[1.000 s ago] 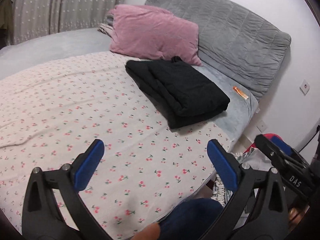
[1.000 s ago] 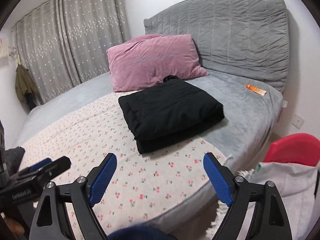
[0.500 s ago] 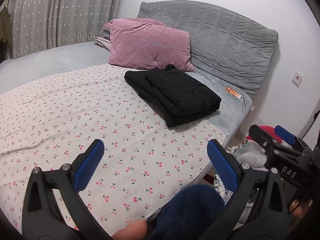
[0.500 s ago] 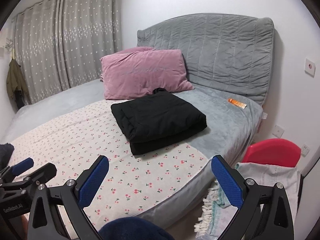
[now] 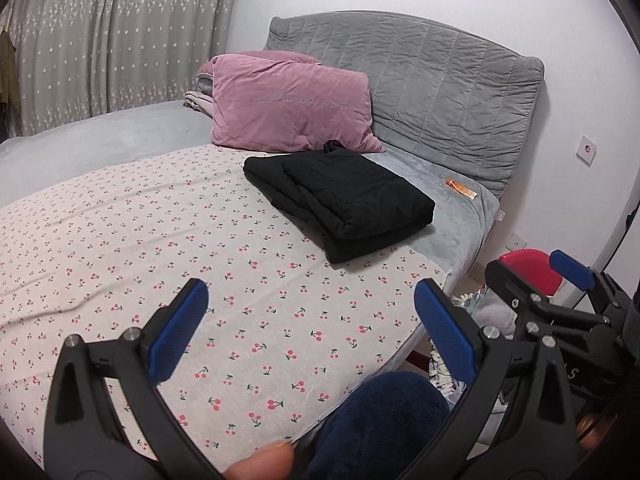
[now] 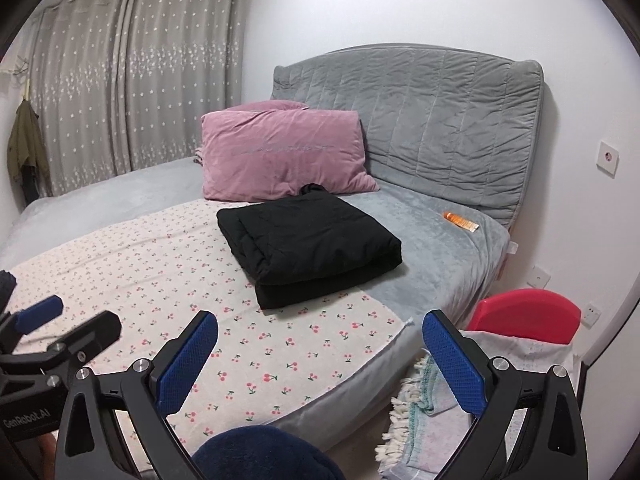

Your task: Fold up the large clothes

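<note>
A black garment, folded into a thick rectangle, lies on the bed in front of the pink pillow. My left gripper stands open over the near edge of the cherry-print sheet, well short of the garment, with nothing between its blue pads. My right gripper is open too, wide, over the bed's near right corner and also empty. Each gripper shows at the edge of the other's view: the right gripper, the left gripper.
A pink pillow leans against the grey quilted headboard. An orange tube lies on the grey blanket at the right. A red tub with cloth and a fringed rug sit on the floor right of the bed. Curtains hang at the left.
Both grippers have drawn back and up from the bed, so the folded garment looks farther away. The right gripper's jaws have widened a little.
</note>
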`<state>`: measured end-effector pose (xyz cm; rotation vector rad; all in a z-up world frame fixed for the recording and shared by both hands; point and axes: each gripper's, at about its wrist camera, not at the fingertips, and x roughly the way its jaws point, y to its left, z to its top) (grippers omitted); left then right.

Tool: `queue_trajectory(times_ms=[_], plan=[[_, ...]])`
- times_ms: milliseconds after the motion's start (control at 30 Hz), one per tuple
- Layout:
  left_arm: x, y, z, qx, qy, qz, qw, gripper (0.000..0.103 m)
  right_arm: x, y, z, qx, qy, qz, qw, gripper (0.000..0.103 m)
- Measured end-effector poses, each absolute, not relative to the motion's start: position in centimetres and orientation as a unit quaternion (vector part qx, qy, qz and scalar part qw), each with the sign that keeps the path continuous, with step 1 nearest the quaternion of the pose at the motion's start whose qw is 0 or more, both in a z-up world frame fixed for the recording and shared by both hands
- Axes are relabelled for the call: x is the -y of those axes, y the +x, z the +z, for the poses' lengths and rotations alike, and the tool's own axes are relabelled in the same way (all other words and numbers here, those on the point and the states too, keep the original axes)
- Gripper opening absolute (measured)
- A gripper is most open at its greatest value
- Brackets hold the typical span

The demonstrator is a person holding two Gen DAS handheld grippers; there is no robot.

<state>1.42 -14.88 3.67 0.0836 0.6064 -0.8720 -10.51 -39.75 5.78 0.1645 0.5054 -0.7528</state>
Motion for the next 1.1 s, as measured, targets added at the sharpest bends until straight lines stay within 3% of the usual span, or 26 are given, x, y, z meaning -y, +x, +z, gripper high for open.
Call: queue_trajectory(times_ms=[1100], plan=[[16.3,1.7,2.3,-0.309,0.041,-0.429,0.848,0.102,40.1,-10.5,4.6,-0.254,0.075,-0.379,0.887,0.103]])
